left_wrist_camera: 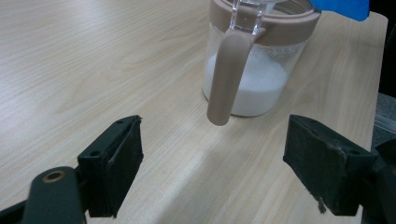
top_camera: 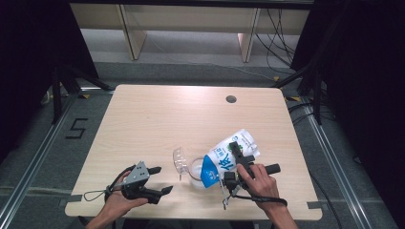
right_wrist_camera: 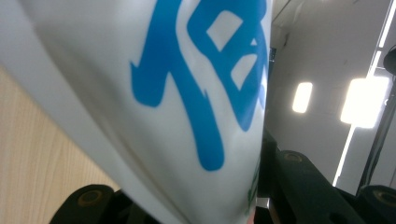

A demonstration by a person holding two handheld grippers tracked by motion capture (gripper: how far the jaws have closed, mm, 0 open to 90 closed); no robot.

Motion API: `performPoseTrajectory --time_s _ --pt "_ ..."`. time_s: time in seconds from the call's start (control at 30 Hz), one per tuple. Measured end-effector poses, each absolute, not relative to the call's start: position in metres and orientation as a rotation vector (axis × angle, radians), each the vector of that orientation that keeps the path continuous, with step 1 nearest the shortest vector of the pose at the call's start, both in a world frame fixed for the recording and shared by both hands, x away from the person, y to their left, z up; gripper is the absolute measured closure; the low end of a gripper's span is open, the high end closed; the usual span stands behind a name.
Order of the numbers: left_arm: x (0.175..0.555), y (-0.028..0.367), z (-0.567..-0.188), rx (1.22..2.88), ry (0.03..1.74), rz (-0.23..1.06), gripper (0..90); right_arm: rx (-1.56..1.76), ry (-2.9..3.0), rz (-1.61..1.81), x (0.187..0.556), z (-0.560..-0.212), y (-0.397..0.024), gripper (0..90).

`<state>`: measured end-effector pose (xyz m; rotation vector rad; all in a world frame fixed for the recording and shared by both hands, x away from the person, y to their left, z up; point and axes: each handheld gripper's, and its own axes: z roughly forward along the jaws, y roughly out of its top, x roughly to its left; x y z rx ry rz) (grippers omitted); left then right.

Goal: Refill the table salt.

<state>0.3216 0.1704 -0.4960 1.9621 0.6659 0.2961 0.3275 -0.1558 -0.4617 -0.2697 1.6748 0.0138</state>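
Two grippers work the table (top_camera: 157, 114) in the high view: the right gripper (top_camera: 237, 160), at about four o'clock from the table's centre, has its jaws closed around a white-and-blue bag (top_camera: 229, 155) tipped mouth-down over a clear jar (top_camera: 196, 172), whose lid (top_camera: 179, 160) hangs open at the jar's nine o'clock. The left gripper (top_camera: 160, 179) rests near seven o'clock, jaws spread and empty. To pour well, I judge the bag's lower corner should stay over the jar's mouth and be tilted slowly.

From the left gripper view, the left gripper (left_wrist_camera: 212, 163) gapes wide with nothing between its pads; the jar (left_wrist_camera: 247, 88) at twelve o'clock holds white grains low down, under a tan rim and handle.

Along the right gripper view, the bag (right_wrist_camera: 154, 93) sits pinched between the jaws, bearing a large blue character that I cannot read for certain.
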Motion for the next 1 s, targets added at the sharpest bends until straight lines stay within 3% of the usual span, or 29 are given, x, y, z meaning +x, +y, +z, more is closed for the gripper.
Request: performPoseTrajectory --time_s 1.0 --pt "0.3215 0.1704 -0.4958 1.964 0.665 0.299 19.0 -0.284 1.669 0.004 0.327 -0.4603 -0.1544 72.7"
